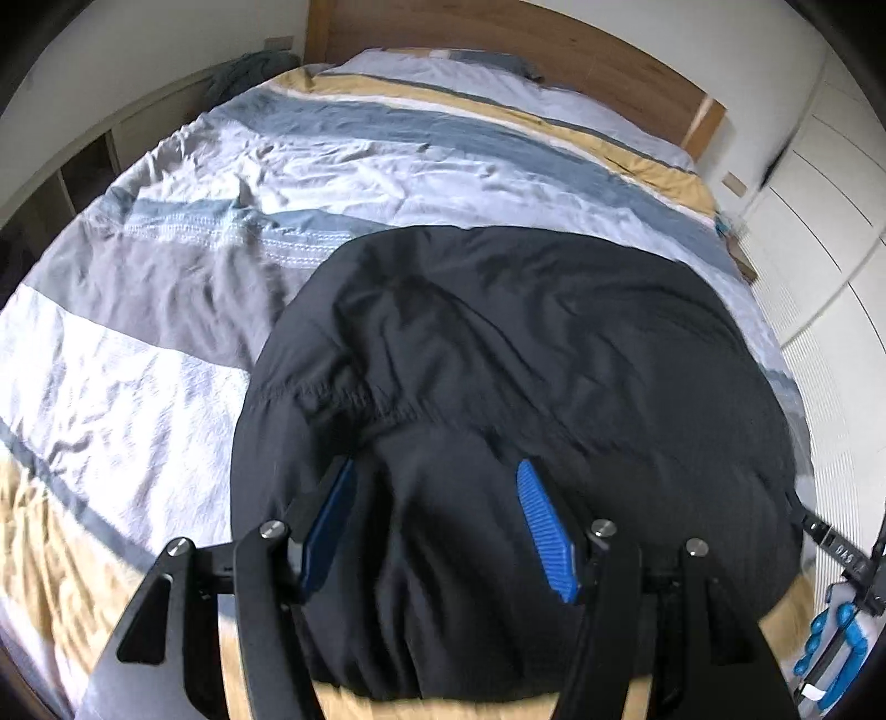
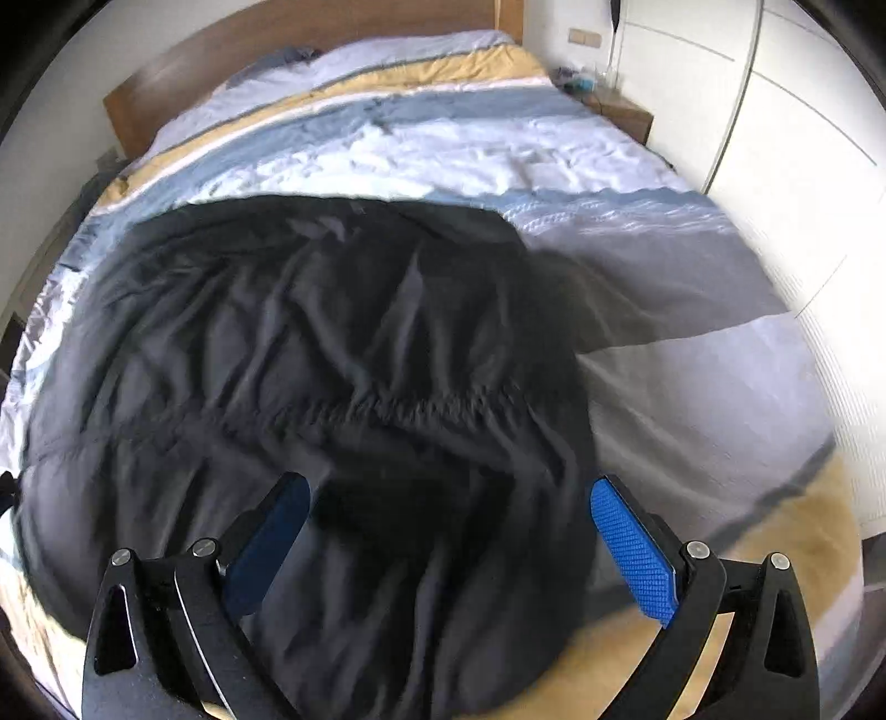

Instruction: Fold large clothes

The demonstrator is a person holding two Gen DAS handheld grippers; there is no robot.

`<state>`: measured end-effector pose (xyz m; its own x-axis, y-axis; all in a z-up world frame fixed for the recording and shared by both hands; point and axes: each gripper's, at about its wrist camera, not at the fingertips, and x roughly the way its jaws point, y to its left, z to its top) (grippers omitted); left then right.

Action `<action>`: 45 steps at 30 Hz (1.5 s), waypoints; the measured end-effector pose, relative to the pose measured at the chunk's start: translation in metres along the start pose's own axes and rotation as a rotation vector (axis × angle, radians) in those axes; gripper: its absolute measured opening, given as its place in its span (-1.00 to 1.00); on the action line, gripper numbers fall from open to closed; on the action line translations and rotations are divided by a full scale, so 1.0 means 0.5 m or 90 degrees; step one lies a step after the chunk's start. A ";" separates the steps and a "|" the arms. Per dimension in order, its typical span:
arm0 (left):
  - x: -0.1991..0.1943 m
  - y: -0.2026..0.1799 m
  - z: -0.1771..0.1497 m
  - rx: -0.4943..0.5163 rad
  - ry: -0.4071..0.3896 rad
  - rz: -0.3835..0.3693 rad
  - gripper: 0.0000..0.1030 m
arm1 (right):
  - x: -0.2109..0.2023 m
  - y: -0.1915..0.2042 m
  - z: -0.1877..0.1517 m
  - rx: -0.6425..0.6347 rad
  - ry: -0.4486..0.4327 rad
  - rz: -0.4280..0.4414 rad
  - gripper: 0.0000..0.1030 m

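Garment: a large black garment (image 1: 498, 354) of thin, matte, crinkled fabric, spread over the near part of the bed, with a gathered, elasticated seam (image 2: 387, 412) running across it.
Position: it lies on the duvet, its far edge rounded and its near edge reaching the yellow stripe at the foot.
Left gripper (image 1: 437, 526): black frame with ribbed blue pads; fingers (image 1: 545, 531) stand moderately apart above the black cloth, nothing pinched between them.
Right gripper (image 2: 448, 543): same build, with a dimpled blue pad; fingers (image 2: 634, 548) spread wide over the garment's near right part, holding nothing.
Bed surface: a rumpled duvet (image 1: 183, 310) in broad bands of white, pale grey, blue-grey and mustard yellow, one blue band carrying stitched white dotted lines.
Headboard: flat brown wood (image 1: 498, 50) at the far end, pillows below it.
Room: white walls, white panelled wardrobe doors (image 2: 775, 138) to the right, a small wooden bedside unit (image 2: 626, 119) beside the bed.
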<state>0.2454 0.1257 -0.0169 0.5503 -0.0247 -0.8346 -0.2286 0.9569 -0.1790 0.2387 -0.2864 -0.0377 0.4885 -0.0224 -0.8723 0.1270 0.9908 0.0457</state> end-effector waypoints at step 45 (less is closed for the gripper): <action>-0.441 -0.216 -0.214 0.151 -0.131 0.042 0.43 | -0.419 0.038 -0.230 -0.100 -0.120 0.021 0.99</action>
<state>0.0629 -0.0034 0.1307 0.6975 0.0756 -0.7126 -0.0894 0.9958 0.0181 0.0393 -0.2477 0.0900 0.6439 0.0006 -0.7651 -0.0198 0.9997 -0.0159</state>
